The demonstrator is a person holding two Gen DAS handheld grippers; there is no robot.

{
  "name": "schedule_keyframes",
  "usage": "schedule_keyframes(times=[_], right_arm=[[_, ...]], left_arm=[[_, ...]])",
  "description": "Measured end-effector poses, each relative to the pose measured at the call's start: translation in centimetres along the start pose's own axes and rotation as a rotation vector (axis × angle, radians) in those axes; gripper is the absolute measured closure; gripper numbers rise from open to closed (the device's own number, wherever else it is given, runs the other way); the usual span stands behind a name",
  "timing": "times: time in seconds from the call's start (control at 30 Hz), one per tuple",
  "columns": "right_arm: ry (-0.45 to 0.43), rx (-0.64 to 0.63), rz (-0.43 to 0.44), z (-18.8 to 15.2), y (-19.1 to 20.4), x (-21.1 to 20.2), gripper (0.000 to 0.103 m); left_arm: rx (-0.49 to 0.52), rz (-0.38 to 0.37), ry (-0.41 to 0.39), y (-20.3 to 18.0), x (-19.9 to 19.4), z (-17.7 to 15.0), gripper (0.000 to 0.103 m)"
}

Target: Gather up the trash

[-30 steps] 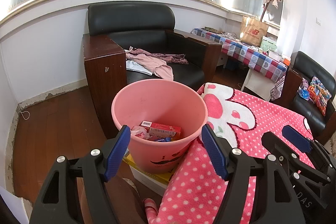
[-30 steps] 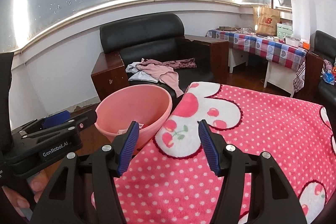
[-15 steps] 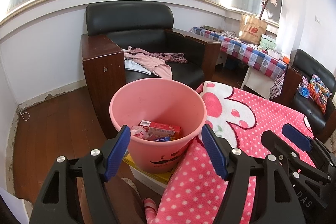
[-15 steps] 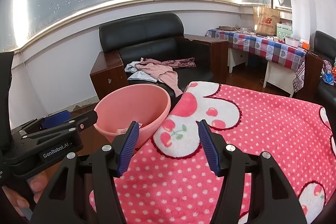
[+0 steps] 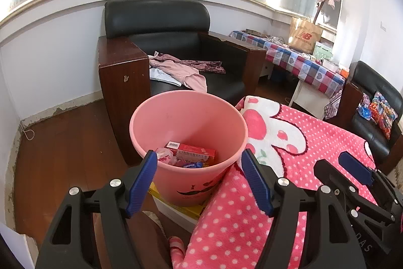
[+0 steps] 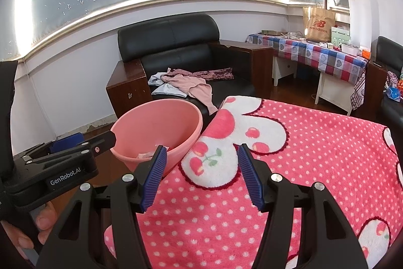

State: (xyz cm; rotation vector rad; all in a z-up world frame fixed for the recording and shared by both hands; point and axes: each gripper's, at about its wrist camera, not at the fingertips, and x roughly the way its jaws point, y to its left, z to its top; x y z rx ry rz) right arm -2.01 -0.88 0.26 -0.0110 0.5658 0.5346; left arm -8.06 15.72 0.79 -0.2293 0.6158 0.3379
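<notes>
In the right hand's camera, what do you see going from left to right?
Left gripper → pink bin → clothes on the armchair → polka-dot blanket → checkered table.

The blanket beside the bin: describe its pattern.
Pink blanket with white polka dots and white cherry-print patches; clearest in the right wrist view.

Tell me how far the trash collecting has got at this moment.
Done: the pink bin already holds a red box and some wrappers. In hand: nothing; the left tool and the right tool are both open and empty, the left one facing the bin's front. Left: no loose trash shows on the polka-dot blanket, so collecting looks close to finished, though only part of the room is in view.
</notes>
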Motion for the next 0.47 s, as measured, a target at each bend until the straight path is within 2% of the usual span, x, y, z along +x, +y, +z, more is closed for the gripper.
schedule_keyframes(times=[0.27,0.47], right_arm=[[0.003,0.008,-0.002,-0.26,-0.54,0.11,0.044],[0.005,0.013,-0.004,-0.30,-0.71,0.17,0.044]], left_arm=[[0.004,0.037,0.003,-0.44,0.08,0.34,0.034],[0.010,0.029,0.018,-0.65,0.34,0.43,0.035]])
